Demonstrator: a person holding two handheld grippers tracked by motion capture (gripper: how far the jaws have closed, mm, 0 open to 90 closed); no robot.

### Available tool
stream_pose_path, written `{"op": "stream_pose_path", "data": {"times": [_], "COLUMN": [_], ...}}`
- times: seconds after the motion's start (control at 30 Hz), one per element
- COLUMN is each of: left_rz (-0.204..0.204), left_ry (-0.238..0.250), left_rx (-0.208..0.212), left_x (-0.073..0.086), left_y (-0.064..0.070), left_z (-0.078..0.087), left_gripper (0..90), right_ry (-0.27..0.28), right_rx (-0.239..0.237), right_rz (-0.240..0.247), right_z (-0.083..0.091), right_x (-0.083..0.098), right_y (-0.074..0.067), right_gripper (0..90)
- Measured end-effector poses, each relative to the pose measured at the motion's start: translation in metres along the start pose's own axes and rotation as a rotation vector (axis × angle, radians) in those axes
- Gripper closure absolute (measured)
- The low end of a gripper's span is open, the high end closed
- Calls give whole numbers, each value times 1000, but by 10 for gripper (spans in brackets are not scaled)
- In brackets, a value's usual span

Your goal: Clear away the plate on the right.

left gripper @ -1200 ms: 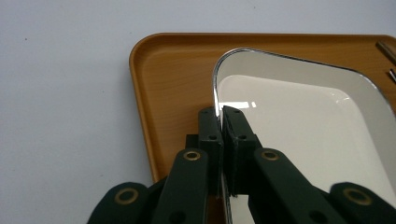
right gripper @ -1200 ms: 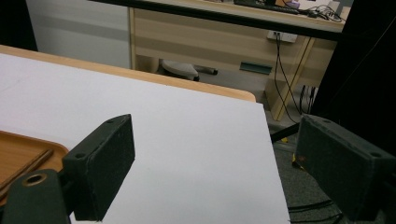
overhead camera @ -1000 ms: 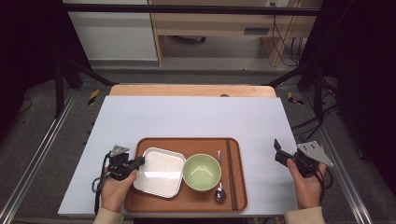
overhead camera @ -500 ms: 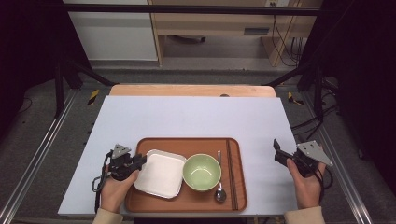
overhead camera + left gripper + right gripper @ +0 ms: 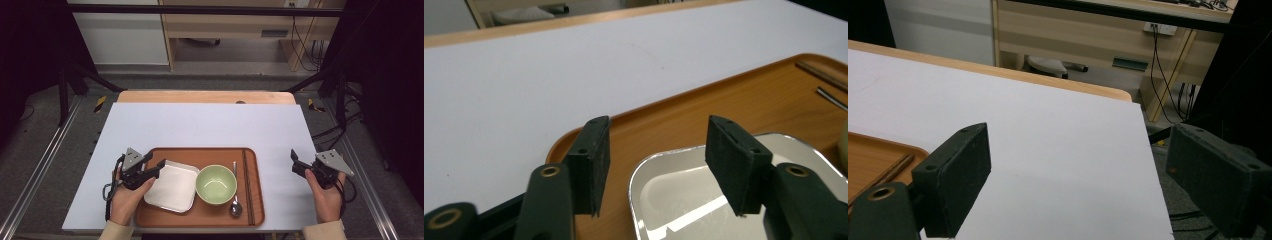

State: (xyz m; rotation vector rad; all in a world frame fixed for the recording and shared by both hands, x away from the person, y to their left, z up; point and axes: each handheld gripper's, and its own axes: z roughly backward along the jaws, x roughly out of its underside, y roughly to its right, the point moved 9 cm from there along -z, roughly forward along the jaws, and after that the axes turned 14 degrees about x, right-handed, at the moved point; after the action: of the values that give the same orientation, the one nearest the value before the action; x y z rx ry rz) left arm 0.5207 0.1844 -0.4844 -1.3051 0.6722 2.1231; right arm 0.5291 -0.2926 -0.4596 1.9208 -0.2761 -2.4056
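Observation:
A brown tray point(image 5: 257, 165) lies at the near middle of the white table point(image 5: 210, 125). On it are a white square plate point(image 5: 172, 187), a green bowl point(image 5: 216, 184), a spoon point(image 5: 235, 200) and chopsticks point(image 5: 247, 185). My left gripper point(image 5: 155, 161) is open over the tray's left end. In the left gripper view its jaws straddle the near corner of the plate point(image 5: 684, 200) without touching it, above the tray point(image 5: 704, 100). My right gripper point(image 5: 294, 161) hovers open over bare table to the right of the tray. The right gripper point(image 5: 1073, 175) holds nothing.
The table's wooden far edge point(image 5: 205, 96) and right edge point(image 5: 1153, 165) drop to the floor. Cables point(image 5: 1160, 70) and a low wooden bench point(image 5: 1108, 30) stand beyond. The tray's corner point(image 5: 873, 155) lies left of the right jaws.
My left gripper has edged a little forward and right, onto the plate's corner. The right gripper has hardly moved.

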Motion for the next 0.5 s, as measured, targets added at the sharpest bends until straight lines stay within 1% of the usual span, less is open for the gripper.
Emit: {"op": "stream_pose_path", "data": {"times": [0.13, 0.23, 0.33, 0.4, 0.5], "left_rz": [-12, -47, -68, -71, -82], "left_ry": [48, 75, 106, 130, 146], "left_rx": [-8, -22, -21, -17, -7], "left_x": [-9, -15, -21, -24, -27], "left_y": [-4, -8, -11, -13, -15], "left_z": [10, 17, 24, 28, 32], "left_gripper": [334, 297, 247, 227, 211], "right_ry": [-5, -10, -9, -7, -3], "right_rx": [-2, -19, -48, -65, -73], "right_rz": [-11, -38, -56, -73, -70], "right_z": [-1, -1, 0, 0, 0], "right_x": [0, 0, -1, -2, -3], "right_y": [1, 0, -3, -5, -7], "right_gripper": [112, 105, 92, 85, 79]}}
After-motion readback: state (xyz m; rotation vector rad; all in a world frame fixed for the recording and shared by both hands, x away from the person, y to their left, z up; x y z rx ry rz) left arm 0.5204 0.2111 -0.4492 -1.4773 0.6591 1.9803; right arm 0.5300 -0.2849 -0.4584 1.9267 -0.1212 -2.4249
